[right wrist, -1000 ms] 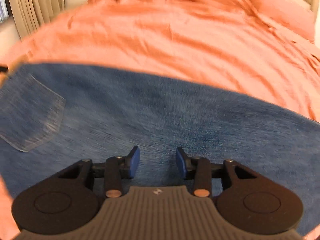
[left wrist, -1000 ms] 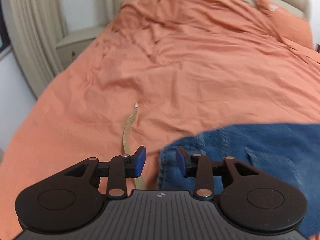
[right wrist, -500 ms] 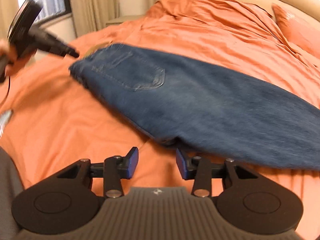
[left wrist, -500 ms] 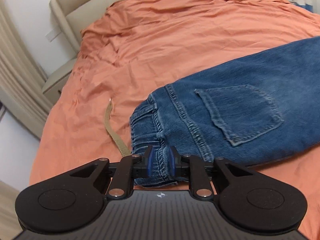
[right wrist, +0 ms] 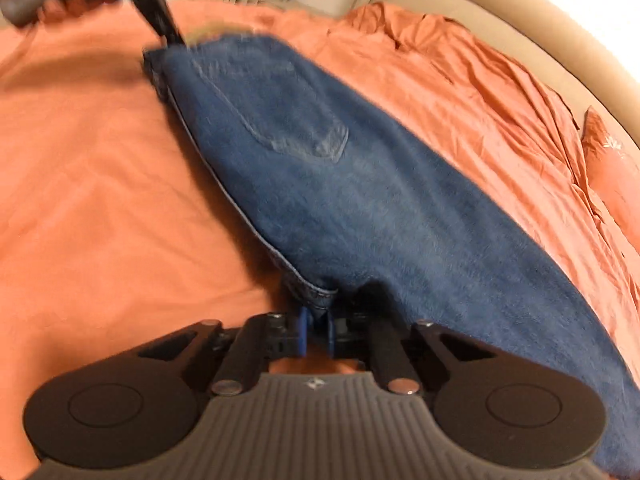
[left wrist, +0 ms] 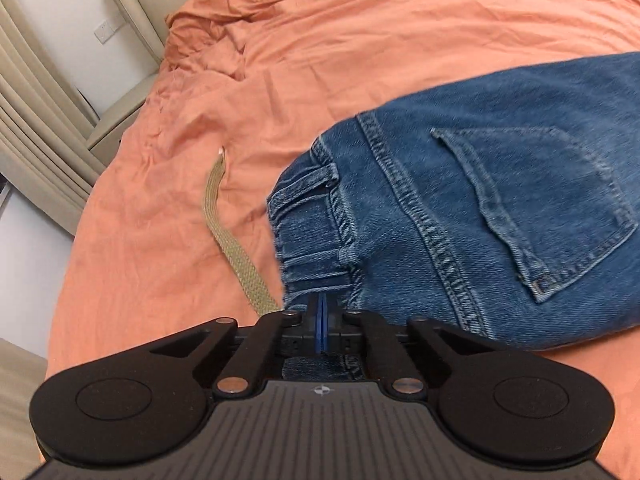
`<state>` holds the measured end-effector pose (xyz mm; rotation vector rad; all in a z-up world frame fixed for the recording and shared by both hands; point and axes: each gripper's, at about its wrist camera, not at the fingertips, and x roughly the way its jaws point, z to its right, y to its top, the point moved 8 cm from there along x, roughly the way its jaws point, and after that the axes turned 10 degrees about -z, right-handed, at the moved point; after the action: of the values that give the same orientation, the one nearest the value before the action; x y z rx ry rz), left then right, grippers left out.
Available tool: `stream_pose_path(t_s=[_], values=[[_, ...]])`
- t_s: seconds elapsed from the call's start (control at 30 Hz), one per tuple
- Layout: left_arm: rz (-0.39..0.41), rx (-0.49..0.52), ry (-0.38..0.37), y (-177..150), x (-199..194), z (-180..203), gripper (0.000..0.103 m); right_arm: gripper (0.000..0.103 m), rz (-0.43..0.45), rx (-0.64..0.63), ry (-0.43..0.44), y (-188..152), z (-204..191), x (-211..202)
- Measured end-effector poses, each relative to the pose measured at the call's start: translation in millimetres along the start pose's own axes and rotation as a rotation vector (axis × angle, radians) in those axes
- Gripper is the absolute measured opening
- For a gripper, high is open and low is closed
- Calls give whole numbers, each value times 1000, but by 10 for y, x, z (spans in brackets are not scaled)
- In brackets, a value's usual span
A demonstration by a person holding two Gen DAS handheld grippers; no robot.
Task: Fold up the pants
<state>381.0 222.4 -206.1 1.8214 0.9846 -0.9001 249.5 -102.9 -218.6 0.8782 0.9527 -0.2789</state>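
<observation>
Jeans [left wrist: 500,216] flat on orange bed [left wrist: 320,60], already halved lengthwise. Left tool [left wrist: 322,320] pinching elastic waistband; right tool [right wrist: 316,334] pinching crotch seam at 6 o'clock. Judgement: keep both pinches firm, lift evenly, denim taut, carry waist over toward hems at 3 o'clock.

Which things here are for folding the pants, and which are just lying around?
For the job: jeans, left gripper shut on the waistband, right gripper shut on the crotch edge.
Lying about: tan woven belt, orange bedspread, pillow.
</observation>
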Motion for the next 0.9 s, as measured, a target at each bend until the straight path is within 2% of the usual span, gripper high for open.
stream_pose_path(t_s=[0.07,0.1,0.17,0.3,0.5,0.6,0.7,0.8,0.9], values=[[-18,13,33,-2,77,-7,1,1,34,44,12,48,12,-170],[-28,15,36,-6,118,-14,1,1,23,78,22,6,23,-200],[-43,7,37,1,175,-39,0,0,-28,156,71,-75,13,-41],[-39,-4,47,4,149,-72,0,1,-60,211,66,-233,-58,207],[53,-63,27,69,-389,-128,6,4,-57,372,163,-228,131,47],[93,-81,-18,186,-747,-13,8,6,-22,466,210,-270,284,-150],[103,-73,-94,297,-1004,259,8,16,19,568,200,-433,628,-408],[111,-46,-165,422,-1155,664,8,17,34,683,166,-718,1100,-661],[122,-13,-197,576,-1214,1091,10,18,42,816,108,-1086,1711,-888]])
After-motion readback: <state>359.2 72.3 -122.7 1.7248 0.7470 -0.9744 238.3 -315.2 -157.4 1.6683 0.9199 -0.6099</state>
